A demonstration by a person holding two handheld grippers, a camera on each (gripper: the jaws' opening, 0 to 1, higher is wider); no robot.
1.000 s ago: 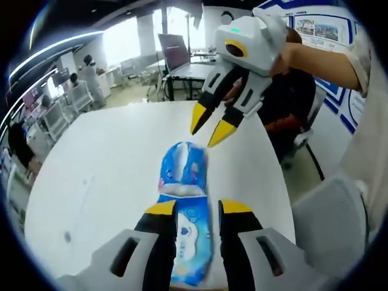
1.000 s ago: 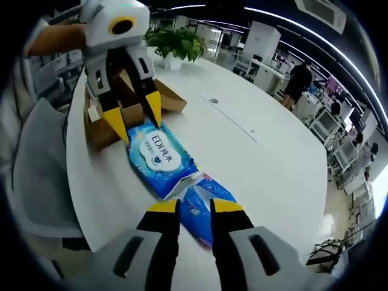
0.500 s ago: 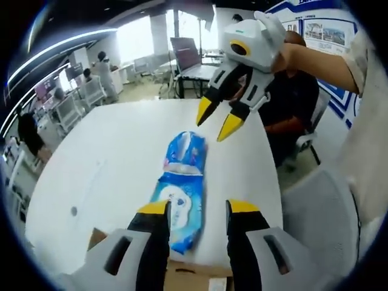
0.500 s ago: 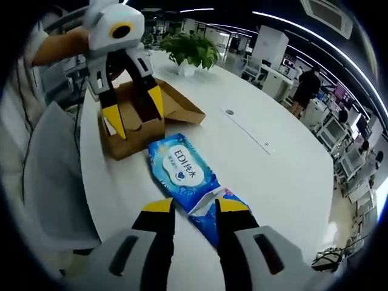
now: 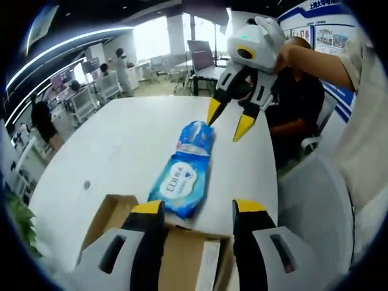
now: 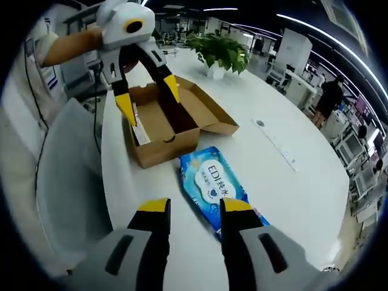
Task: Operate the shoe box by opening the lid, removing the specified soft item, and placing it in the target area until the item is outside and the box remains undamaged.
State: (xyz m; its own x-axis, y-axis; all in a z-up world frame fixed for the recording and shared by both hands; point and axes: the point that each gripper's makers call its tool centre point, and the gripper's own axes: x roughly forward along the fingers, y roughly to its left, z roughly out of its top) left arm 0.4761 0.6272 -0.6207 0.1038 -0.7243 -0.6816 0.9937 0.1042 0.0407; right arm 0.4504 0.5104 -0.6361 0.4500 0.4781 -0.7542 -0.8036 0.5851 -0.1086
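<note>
Open-plan office space with desks, chairs and standing people lies behind a large white round table [image 6: 285,182]. On that table, just outside the box, lies the blue plastic pack of wet wipes [image 6: 213,185] [image 5: 183,177], flat, label up, its near end touching or almost touching the front wall of the brown cardboard shoe box [image 6: 163,124] [image 5: 176,254]. The box stands open near the table edge, its lid folded back flat to the far right in the right gripper view; a white paper slip [image 6: 138,130] rests against its left inner wall. The left gripper [image 6: 147,97] [image 5: 194,209] hovers over the open box, yellow-tipped jaws spread and holding nothing. The right gripper [image 5: 229,119] [image 6: 189,207] hangs above the far end of the pack, jaws likewise apart and empty. A green potted plant [image 6: 221,53] stands on the far side of the table, and a grey chair back [image 6: 70,182] sits just left of the table.
</note>
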